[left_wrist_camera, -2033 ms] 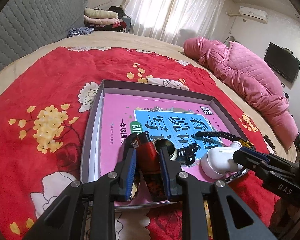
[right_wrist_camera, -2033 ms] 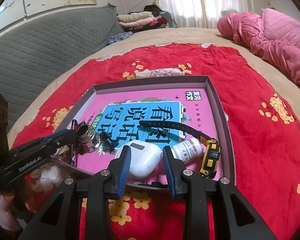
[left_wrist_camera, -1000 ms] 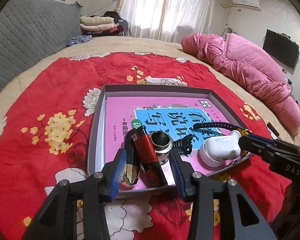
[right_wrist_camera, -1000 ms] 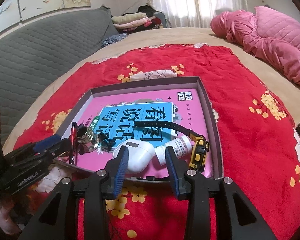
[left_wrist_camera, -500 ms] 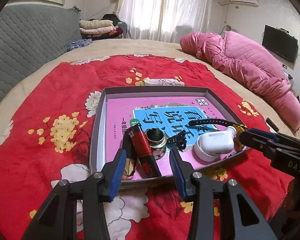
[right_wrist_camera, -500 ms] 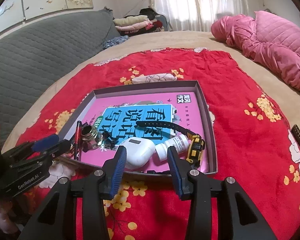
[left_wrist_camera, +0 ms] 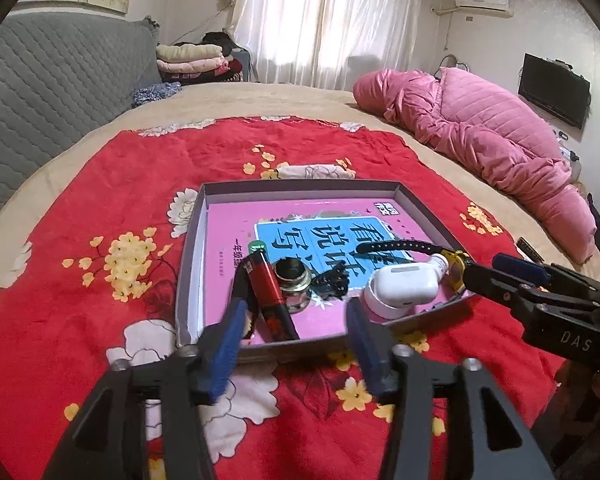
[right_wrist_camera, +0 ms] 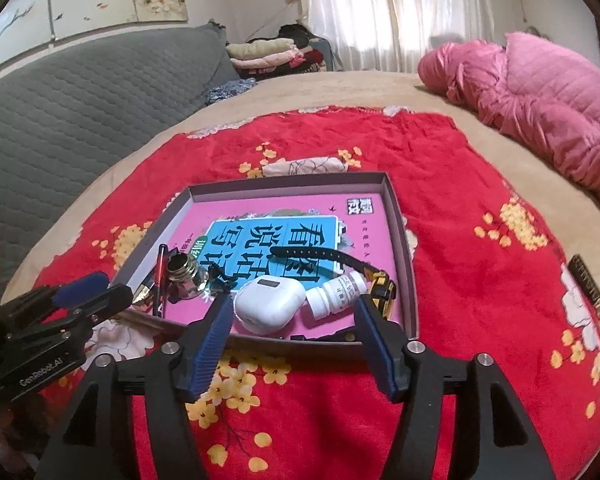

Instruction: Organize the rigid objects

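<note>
A shallow grey box (left_wrist_camera: 188,276) (right_wrist_camera: 404,240) lies on the red flowered blanket with a pink and blue book inside. On the book rest a red lighter (left_wrist_camera: 270,292), a brass lamp socket (left_wrist_camera: 294,278) (right_wrist_camera: 182,270), a white earbud case (left_wrist_camera: 402,286) (right_wrist_camera: 270,304), a small white bottle (right_wrist_camera: 338,292) and a black-strapped yellow watch (right_wrist_camera: 382,288). My left gripper (left_wrist_camera: 296,316) hovers above the box's near edge, jaws opening, nothing between them. My right gripper (right_wrist_camera: 294,314) hangs in front of the earbud case and bottle, jaws opening, empty.
A pink quilt (left_wrist_camera: 480,136) (right_wrist_camera: 540,96) is heaped at the right of the bed. A grey padded headboard (right_wrist_camera: 80,92) runs along the left. Folded clothes (left_wrist_camera: 196,62) are stacked at the back. A dark flat object (right_wrist_camera: 586,282) lies on the blanket at right.
Both grippers drew back from the box and rose a little. Their jaws spread much wider. The lighter and earbud case stay lying in the box.
</note>
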Motion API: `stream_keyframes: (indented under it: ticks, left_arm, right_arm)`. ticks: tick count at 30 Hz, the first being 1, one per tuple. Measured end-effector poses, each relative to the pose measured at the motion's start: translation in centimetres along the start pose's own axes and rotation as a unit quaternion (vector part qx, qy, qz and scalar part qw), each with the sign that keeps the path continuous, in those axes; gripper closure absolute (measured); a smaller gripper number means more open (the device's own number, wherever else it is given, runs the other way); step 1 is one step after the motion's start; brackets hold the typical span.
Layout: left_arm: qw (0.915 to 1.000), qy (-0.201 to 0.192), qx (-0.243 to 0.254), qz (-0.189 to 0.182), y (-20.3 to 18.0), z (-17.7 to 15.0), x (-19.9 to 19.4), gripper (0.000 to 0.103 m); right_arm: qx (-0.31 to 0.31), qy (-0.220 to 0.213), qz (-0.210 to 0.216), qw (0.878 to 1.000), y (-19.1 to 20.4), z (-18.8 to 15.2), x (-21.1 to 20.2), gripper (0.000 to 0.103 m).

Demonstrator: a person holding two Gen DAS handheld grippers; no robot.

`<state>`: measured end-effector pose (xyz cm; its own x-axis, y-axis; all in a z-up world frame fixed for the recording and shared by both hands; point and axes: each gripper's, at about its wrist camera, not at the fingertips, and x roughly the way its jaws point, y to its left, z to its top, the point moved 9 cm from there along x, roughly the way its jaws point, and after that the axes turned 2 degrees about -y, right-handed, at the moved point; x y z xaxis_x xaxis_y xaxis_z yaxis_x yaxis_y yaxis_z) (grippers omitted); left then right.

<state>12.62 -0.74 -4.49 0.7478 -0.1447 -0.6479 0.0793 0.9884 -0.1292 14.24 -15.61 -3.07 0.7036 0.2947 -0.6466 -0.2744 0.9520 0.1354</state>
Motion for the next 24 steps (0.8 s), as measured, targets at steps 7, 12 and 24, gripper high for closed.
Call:
stream_keyframes:
  ticks: [7, 12, 24]
  left_arm:
    - [1.0000, 0.002, -0.003, 0.002, -0.5, -0.1, -1.1, 0.039]
    - [0.9999, -0.006, -0.009, 0.009, -0.3, 0.2, -2.0, 0.039]
    - [0.9990, -0.017, 0.001, 0.041, -0.7, 0.4, -4.7, 0.039]
  right_arm:
    - [-0.004, -0.008, 0.002, 1.000, 0.2, 0.2, -1.0, 0.031]
    - [0.001, -0.021, 0.008, 1.000, 0.2, 0.6, -2.3, 0.029]
    - [-0.005, -0.029, 0.004, 1.000, 1.2, -0.2, -4.5, 0.028]
